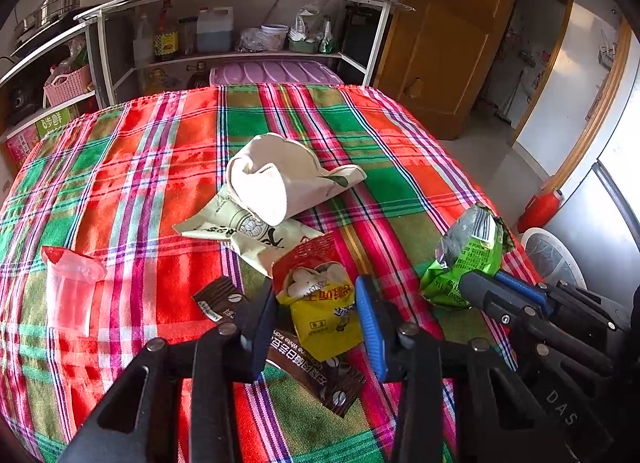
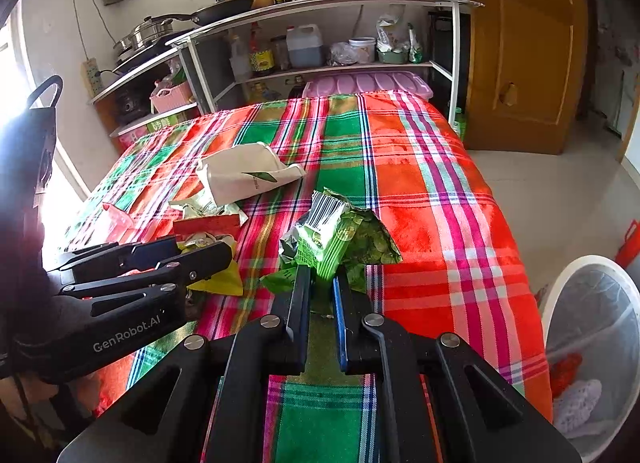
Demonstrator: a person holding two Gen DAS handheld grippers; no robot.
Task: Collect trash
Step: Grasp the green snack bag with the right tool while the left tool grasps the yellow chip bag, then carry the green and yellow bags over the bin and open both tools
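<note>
Item 1: left gripper, black frame with blue-padded fingers, straddling a red-and-yellow foil snack packet. The fingers stand on either side of the packet with a sliver of gap visible; no pinch is confirmed, so they read as parted. The placement suggests a grasp being set up.

Item 2: brown coffee sachet, flat on the surface beneath that packet, likely a later pickup.

Item 3: right gripper, fingers closed on the crumpled green foil snack bag, which is lifted by its lower edge, apparently ready for carrying off.

Item 4: white mesh waste bin, on the floor off the surface's right edge, the probable destination.

Item 5: plaid red-and-green tablecloth, covering the surface and bearing the remaining litter: cream cloth pouch, pale printed wrapper, clear plastic cup.
</note>
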